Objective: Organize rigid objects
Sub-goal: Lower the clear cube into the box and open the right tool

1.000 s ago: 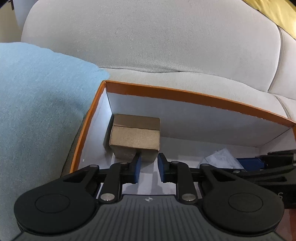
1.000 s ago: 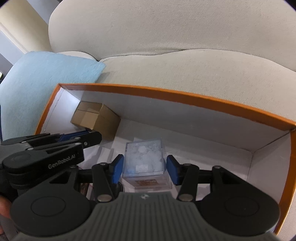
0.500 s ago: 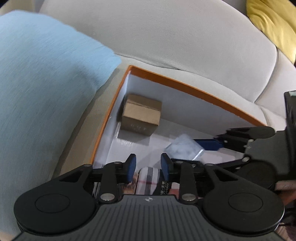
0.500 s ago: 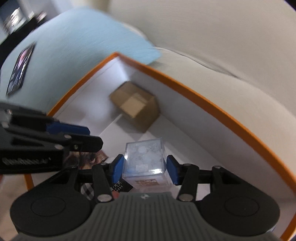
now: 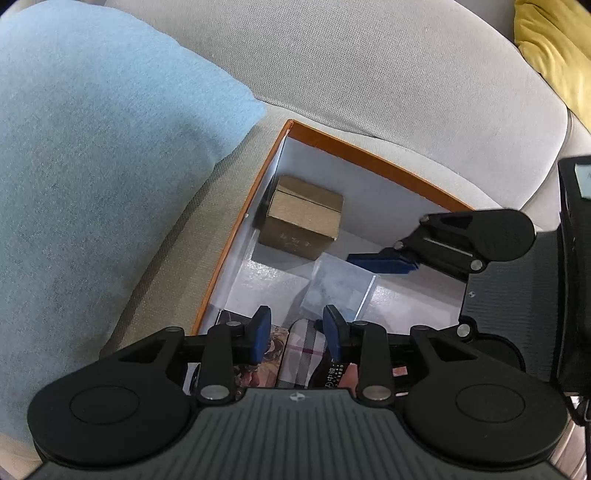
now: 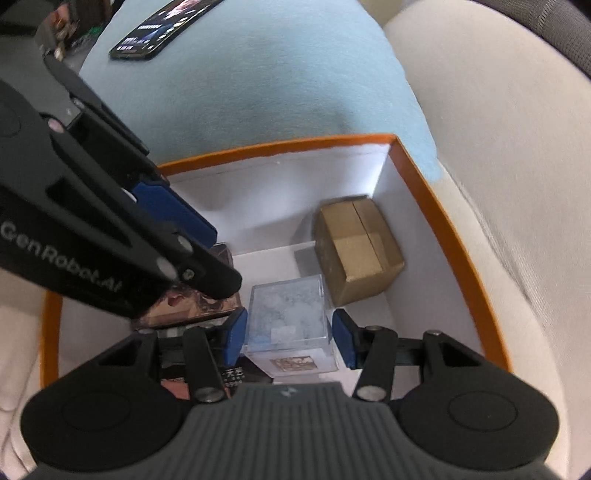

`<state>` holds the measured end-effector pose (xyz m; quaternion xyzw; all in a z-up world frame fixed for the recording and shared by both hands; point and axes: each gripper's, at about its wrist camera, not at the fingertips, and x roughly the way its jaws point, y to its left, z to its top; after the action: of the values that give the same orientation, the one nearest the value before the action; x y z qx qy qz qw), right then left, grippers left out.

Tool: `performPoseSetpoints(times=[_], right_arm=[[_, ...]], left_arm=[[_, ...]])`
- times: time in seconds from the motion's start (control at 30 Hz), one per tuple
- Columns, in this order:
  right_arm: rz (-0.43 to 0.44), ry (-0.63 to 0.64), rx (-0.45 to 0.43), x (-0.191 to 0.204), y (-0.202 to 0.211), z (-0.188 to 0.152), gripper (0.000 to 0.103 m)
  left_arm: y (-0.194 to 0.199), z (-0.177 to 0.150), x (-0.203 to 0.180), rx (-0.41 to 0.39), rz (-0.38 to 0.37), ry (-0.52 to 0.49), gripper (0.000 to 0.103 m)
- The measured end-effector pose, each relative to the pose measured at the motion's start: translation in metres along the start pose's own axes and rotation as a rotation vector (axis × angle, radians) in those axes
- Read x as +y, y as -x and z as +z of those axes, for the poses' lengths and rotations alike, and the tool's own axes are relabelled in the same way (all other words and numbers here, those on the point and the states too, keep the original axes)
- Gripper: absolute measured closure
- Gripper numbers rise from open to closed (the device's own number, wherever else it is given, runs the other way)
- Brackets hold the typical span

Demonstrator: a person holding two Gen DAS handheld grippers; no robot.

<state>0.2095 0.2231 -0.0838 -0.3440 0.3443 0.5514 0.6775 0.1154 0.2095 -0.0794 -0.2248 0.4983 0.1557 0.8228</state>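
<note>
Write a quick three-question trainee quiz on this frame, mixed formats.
1. True or false: the brown cardboard box sits in a corner of the orange-rimmed box.
2. What is between the right gripper jaws? A) phone B) clear plastic cube C) nothing
3. Fill in: the phone lies on the light blue ____.

Key: 1 true; 2 B; 3 cushion.

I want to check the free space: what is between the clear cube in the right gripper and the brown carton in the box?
Only bare white box floor separates the clear cube and brown carton, seen in the right wrist view.
</note>
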Motion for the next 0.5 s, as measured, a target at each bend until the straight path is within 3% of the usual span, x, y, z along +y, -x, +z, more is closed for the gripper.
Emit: performPoseSetpoints(times=[0.2,0.33,0.43,0.5], right_arm=[[0.012,0.079,0.011,0.006,-0.011,0.005,0.051],[0.001,0.042,0.038,0.003,-0.014,0.001,0.05],[-0.006,-0.01,0.032,-0.001,-0.007,-0.001,0.031],[-0.013,-0.042,0.032,-0.005,-0.002,-0.003,0.03]], left_arm=[[0.001,-0.002,-0.004,-0.01,0.025,-0.014,0.064],[0.001,-0.003,-0.007,-0.013,0.036,-0.035,0.063],[0.001,-0.003,-0.009,-0.014,0.041,-0.043,0.062],[0.001,-0.003,-0.008,-0.013,0.04,-0.041,0.062]])
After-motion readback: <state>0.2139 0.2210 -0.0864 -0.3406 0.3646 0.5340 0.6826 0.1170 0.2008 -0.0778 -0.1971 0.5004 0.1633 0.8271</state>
